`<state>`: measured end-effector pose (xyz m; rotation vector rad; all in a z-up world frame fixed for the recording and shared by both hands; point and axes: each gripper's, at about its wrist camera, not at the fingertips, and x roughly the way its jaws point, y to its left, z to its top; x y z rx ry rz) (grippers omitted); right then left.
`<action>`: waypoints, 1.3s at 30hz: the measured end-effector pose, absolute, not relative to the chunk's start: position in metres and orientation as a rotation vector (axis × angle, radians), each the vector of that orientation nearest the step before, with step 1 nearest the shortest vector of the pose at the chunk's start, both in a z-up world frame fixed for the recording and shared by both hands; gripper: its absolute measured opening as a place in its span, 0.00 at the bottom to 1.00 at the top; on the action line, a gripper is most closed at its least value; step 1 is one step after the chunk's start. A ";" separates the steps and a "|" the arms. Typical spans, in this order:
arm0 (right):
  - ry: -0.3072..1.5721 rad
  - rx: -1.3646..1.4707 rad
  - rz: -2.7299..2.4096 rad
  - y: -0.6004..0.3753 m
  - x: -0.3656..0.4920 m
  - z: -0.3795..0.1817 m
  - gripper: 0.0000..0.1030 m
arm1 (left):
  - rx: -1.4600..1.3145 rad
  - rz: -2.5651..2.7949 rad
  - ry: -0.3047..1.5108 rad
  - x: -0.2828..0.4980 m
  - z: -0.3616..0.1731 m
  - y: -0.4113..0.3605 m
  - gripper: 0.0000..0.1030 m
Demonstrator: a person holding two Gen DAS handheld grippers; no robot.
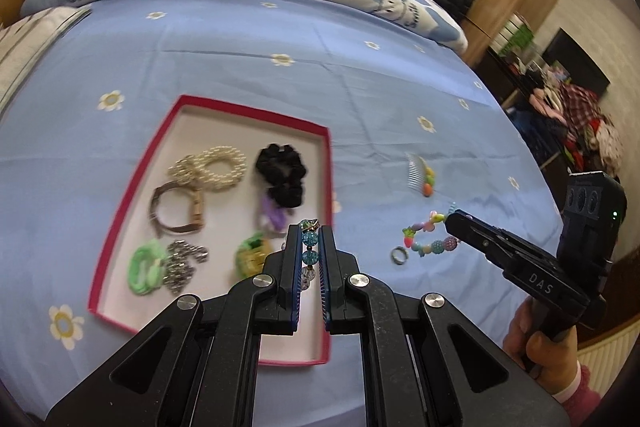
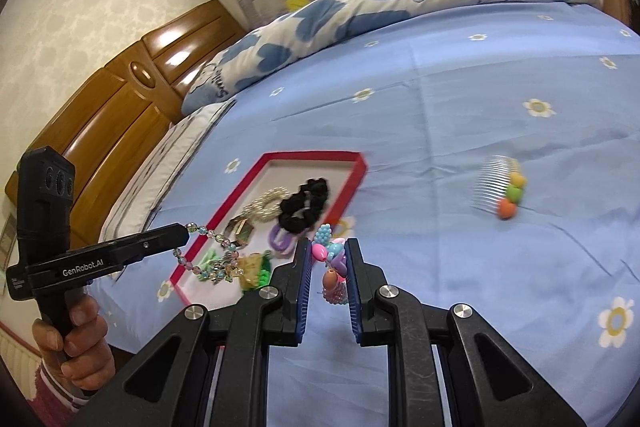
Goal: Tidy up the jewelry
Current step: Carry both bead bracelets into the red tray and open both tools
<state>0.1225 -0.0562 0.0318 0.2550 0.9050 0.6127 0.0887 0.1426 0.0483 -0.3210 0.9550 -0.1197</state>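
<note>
The left tool is pinching a blue bead bracelet, low in the middle, over the red box. The right tool is pinching a colourful bead bracelet. Both look light and floppy, so hold across the beads.

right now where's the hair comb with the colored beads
The hair comb lies loose on the blue bedsheet, outside and to the right of the red-rimmed box. In the left wrist view it sits just beyond the colorful bead bracelet.
</note>
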 end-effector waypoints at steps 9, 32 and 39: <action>0.935 0.227 0.706 -0.004 0.124 0.027 0.16 | -0.371 -0.075 0.965 0.081 0.039 0.171 0.06; 1.090 0.167 0.821 0.062 0.101 -0.020 0.16 | -0.456 0.008 1.058 0.068 -0.010 0.213 0.06; 1.104 0.133 0.782 0.062 0.110 -0.033 0.16 | -0.469 0.075 1.092 0.064 -0.029 0.229 0.06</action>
